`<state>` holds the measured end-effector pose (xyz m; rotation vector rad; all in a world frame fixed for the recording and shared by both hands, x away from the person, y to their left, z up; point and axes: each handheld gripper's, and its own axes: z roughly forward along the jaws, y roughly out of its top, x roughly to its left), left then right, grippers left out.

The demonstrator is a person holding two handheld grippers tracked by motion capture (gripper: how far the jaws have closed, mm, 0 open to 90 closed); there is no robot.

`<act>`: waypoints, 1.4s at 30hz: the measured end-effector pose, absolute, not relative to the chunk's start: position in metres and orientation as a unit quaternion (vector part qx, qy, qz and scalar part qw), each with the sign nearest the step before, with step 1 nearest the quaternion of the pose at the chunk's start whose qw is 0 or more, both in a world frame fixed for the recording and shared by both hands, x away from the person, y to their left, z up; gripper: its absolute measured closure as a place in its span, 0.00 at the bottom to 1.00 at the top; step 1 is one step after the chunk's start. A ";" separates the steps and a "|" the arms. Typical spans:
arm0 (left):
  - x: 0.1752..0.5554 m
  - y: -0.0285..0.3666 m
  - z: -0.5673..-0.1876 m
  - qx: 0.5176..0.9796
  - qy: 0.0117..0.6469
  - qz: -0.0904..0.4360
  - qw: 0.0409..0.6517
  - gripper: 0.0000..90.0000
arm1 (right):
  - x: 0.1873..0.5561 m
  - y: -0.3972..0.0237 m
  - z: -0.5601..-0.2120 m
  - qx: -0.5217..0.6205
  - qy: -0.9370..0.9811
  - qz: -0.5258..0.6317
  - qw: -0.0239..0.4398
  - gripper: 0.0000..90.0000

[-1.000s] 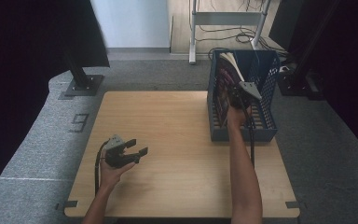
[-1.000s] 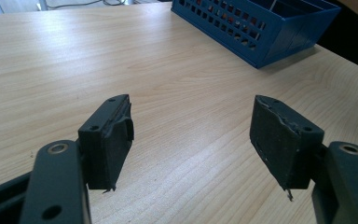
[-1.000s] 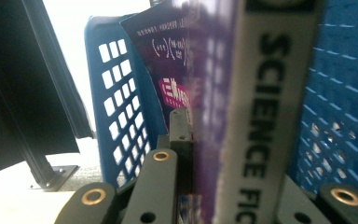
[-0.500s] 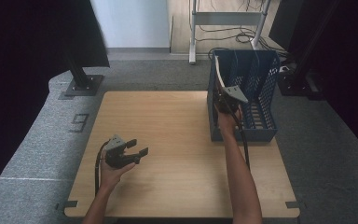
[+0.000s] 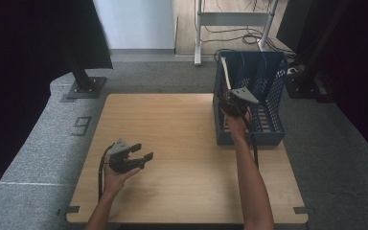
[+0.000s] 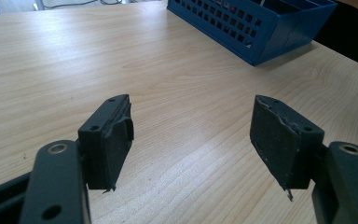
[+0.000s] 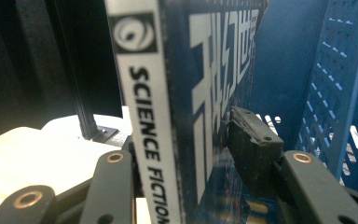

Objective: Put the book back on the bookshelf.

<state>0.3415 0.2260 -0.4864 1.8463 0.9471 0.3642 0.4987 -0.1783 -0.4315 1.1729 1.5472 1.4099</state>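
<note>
Right gripper view: book [image 7: 177, 93] spine reads "SCIENCE FICTION".

Left gripper [image 5: 141, 152] rests wide open; right gripper [image 5: 231, 98] (arm outstretched) has just been opening.

Overhead cam sat behind the table [image 5: 172, 124], looking forward and down. Left gripper cam skimmed low toward the blue rack [image 6: 261, 28], also seen from overhead [image 5: 263, 86]. Right one was jammed inside that rack [image 7: 335, 70].

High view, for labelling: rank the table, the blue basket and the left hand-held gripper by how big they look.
1. table
2. blue basket
3. left hand-held gripper
</note>
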 end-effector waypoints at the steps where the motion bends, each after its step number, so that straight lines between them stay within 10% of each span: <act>1: 0.341 0.226 -0.486 0.762 0.391 0.150 0.495 0.33 | 0.499 -0.178 -0.432 0.455 0.601 0.548 0.362 0.61; 29: 0.341 0.225 -0.487 0.762 0.390 0.149 0.495 0.33 | 0.495 -0.177 -0.433 0.448 0.619 0.537 0.357 0.55; 36: 0.341 0.224 -0.487 0.763 0.390 0.149 0.494 0.33 | 0.491 -0.179 -0.430 0.440 0.632 0.498 0.401 0.86; 42: 0.342 0.224 -0.487 0.764 0.389 0.149 0.493 0.33 | 0.491 -0.184 -0.429 0.434 0.636 0.476 0.425 0.89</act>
